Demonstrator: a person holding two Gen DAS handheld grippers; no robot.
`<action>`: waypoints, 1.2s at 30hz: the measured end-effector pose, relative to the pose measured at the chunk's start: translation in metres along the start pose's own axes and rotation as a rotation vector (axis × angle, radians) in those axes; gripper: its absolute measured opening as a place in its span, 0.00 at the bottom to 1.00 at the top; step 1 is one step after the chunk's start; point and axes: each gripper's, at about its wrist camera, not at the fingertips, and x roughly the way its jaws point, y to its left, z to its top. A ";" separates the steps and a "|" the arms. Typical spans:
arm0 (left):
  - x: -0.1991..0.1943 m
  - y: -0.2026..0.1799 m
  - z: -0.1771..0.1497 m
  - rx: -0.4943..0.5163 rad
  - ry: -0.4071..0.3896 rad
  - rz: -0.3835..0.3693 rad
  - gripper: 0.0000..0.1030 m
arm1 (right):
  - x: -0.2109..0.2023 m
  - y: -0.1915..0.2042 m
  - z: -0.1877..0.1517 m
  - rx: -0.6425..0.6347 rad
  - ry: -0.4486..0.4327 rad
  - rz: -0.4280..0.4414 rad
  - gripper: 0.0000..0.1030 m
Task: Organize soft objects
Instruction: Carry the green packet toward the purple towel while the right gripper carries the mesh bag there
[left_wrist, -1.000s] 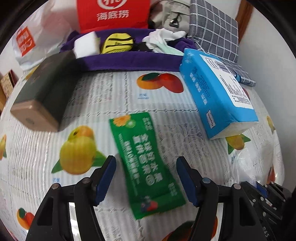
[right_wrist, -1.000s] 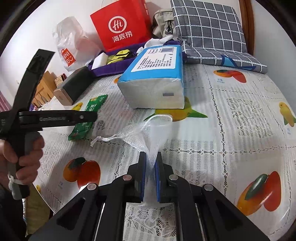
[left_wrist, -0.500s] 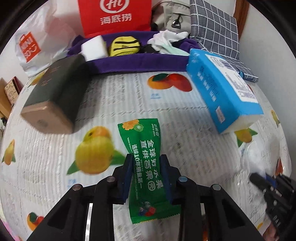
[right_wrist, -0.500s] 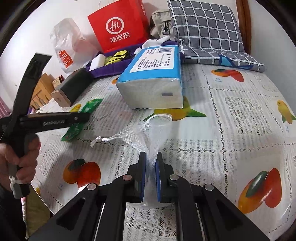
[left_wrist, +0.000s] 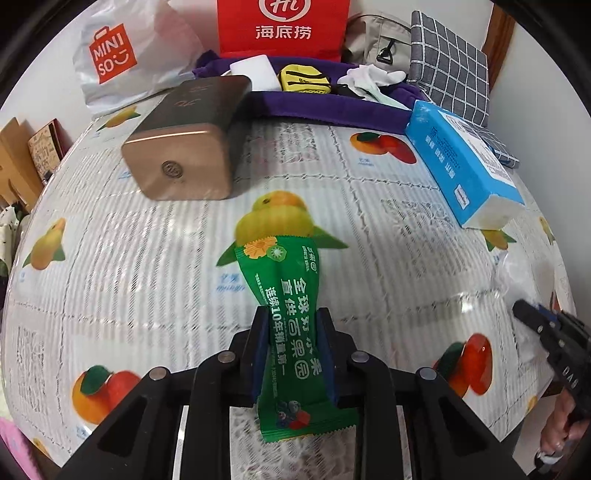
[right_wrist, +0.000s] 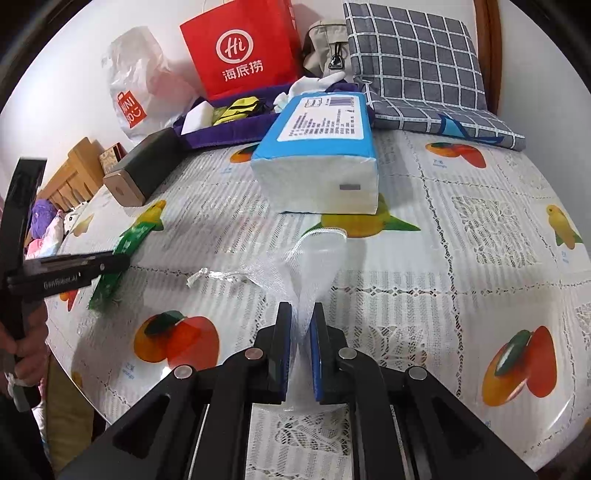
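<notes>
On the fruit-print tablecloth (left_wrist: 147, 266), taking the blue tissue pack (left_wrist: 461, 173) as our landmark, we list from left to right.

Far left of the pack, at the back edge, we note a white Miniso bag (left_wrist: 122, 59). Next comes a dark tin with a bronze end (left_wrist: 184, 147), lying on its side, well left of the pack. Behind the tin and to the pack's rear left, a purple tray (left_wrist: 325, 112) holds a white sponge (left_wrist: 255, 72), a yellow pouch (left_wrist: 303, 79) and white cloth (left_wrist: 369, 79); a red paper bag (left_wrist: 282, 26) stands behind the tray.

In front of the pack and to its left, our left gripper (left_wrist: 293, 354) has its jaws pressed onto the middle of the green snack packet (left_wrist: 291, 328), whose two ends stick out beyond the fingers. From the right wrist view the packet (right_wrist: 122, 258) appears lifted off the cloth, though we cannot be sure.

Directly in front of the pack, our right gripper (right_wrist: 300, 347) pinches the gathered end of a sheer mesh drawstring pouch (right_wrist: 295, 266); its open mouth lies toward the pack, just short of it, and its cord trails leftward.

Behind the pack to the right, a grey checked cushion (right_wrist: 417, 62) rests at the table's rear.
</notes>
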 end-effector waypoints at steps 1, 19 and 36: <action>-0.001 0.002 -0.001 -0.007 0.000 -0.004 0.23 | -0.002 0.001 0.001 0.003 -0.001 0.002 0.10; -0.026 0.015 0.003 -0.024 -0.057 -0.068 0.23 | -0.033 0.027 0.035 0.012 -0.050 -0.020 0.09; -0.070 0.035 0.031 -0.073 -0.153 -0.031 0.23 | -0.072 0.032 0.071 0.009 -0.131 -0.014 0.09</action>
